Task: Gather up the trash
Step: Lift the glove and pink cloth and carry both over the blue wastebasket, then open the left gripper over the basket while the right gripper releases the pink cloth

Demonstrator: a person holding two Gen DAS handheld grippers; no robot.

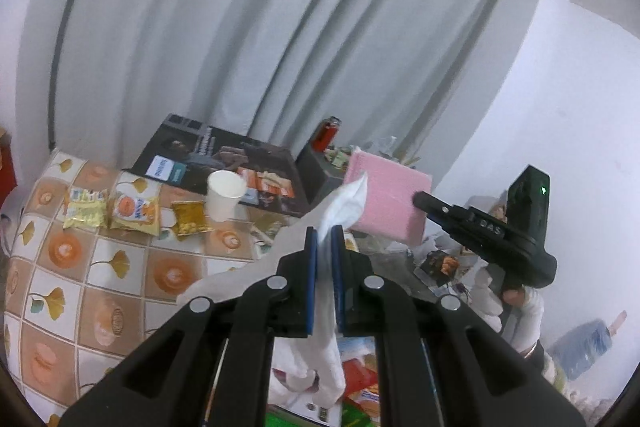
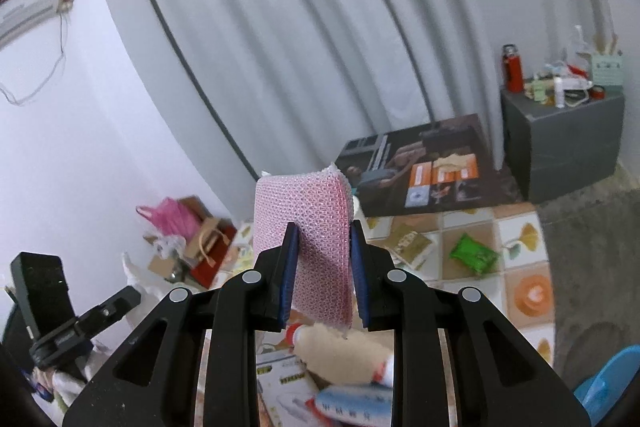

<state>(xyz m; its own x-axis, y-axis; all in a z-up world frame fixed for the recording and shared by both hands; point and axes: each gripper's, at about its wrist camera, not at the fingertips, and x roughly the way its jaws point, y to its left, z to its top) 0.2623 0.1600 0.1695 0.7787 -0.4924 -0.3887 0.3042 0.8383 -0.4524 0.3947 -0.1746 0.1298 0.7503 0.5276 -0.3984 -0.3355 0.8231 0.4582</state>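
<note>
Left gripper (image 1: 325, 233) fingers pinch a limp, featherlight tissue (image 1: 347, 201) mid-frame | right gripper (image 2: 324, 241) fingers clamp a pink sponge (image 2: 306, 217) at centre, soft and springy | we judge mid-body grips safest | wrappers (image 1: 120, 213) wait on the bench (image 1: 100, 279), lower left
</note>
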